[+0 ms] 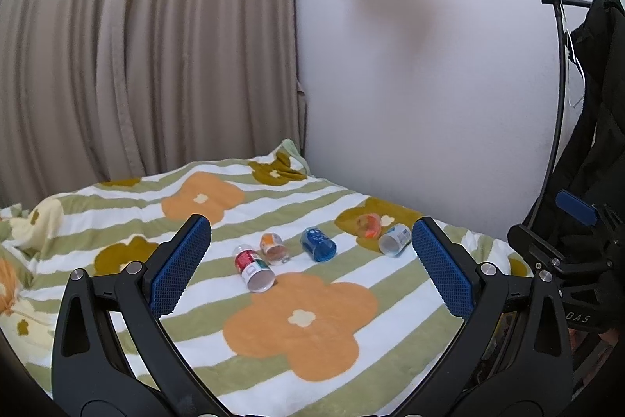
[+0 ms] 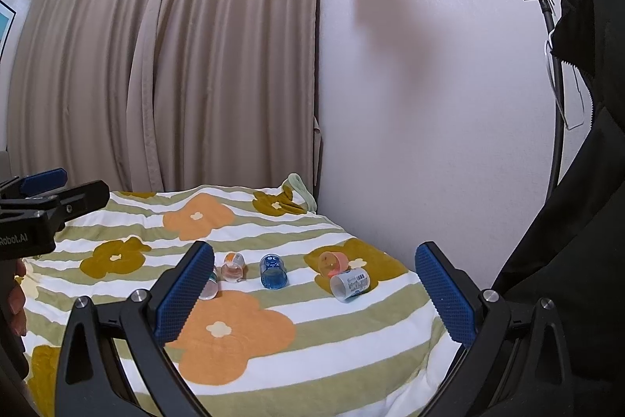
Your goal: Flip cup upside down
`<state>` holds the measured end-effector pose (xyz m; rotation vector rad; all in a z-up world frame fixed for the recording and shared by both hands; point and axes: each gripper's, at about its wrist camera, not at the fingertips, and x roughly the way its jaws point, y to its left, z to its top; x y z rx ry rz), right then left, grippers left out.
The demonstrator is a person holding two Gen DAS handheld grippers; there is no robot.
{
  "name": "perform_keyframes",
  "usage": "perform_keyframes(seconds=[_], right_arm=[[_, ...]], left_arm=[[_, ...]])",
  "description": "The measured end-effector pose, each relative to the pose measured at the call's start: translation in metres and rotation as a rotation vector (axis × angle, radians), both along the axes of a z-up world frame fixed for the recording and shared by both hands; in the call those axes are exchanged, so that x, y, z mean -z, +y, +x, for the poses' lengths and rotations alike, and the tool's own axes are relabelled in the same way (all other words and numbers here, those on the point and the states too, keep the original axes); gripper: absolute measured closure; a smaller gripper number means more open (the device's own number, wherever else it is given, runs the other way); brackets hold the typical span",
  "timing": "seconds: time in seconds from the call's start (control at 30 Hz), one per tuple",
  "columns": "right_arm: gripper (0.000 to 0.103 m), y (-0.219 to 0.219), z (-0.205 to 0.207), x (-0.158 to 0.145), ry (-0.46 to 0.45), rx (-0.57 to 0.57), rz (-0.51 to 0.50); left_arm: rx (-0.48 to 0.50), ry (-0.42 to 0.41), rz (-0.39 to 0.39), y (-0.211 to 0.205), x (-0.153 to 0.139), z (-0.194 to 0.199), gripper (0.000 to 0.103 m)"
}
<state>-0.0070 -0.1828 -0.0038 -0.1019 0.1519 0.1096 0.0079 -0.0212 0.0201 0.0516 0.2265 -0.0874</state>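
Note:
Several small cups lie on their sides in a row on the flowered blanket (image 1: pixel 312 370): a red-and-white cup (image 1: pixel 254 266), an orange-printed clear cup (image 1: pixel 273 248), a blue cup (image 1: pixel 318 244), an orange clear cup (image 1: pixel 369 225) and a white cup with blue print (image 1: pixel 394 240). In the right wrist view the blue cup (image 2: pixel 272 270), the orange clear cup (image 2: pixel 332 263) and the white cup (image 2: pixel 349 284) show too. My left gripper (image 1: pixel 312 260) is open above the near blanket, empty. My right gripper (image 2: pixel 314 288) is open and empty, short of the cups.
Beige curtains (image 1: pixel 136 45) hang behind the bed and a white wall (image 1: pixel 429 85) runs along its right side. A black garment on a rack (image 1: pixel 593 104) hangs at the right. The left gripper's body (image 2: pixel 35 217) shows at the right wrist view's left edge.

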Motion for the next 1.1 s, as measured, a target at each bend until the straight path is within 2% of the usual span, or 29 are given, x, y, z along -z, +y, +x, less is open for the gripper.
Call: perform_keyframes(seconds=[0.2, 0.37, 0.57, 0.8, 0.9, 1.0, 1.1], right_arm=[[0.000, 0.000, 0.005, 0.005, 0.020, 0.002, 0.003], [0.000, 0.004, 0.025, 0.013, 0.040, -0.010, -0.007], [0.000, 0.008, 0.066, 0.035, 0.071, -0.018, -0.041], [0.000, -0.006, 0.125, 0.079, 0.190, -0.009, -0.036], [0.000, -0.014, 0.141, 0.098, 0.235, 0.000, -0.025], [0.000, -0.025, 0.152, 0.108, 0.264, 0.002, -0.016], [0.000, -0.034, 0.159, 0.118, 0.284, 0.009, -0.018]], left_arm=[[0.067, 0.028, 0.036, -0.013, -0.005, 0.029, 0.000], [0.168, 0.067, 0.099, -0.033, -0.015, 0.080, 0.000], [0.326, 0.177, 0.261, -0.088, -0.003, 0.172, 0.000], [0.503, 0.419, 0.367, -0.165, 0.053, 0.289, 0.000], [0.565, 0.562, 0.426, -0.199, 0.091, 0.338, 0.000], [0.579, 0.711, 0.498, -0.226, 0.139, 0.382, 0.000], [0.562, 0.807, 0.546, -0.241, 0.175, 0.411, 0.001]])
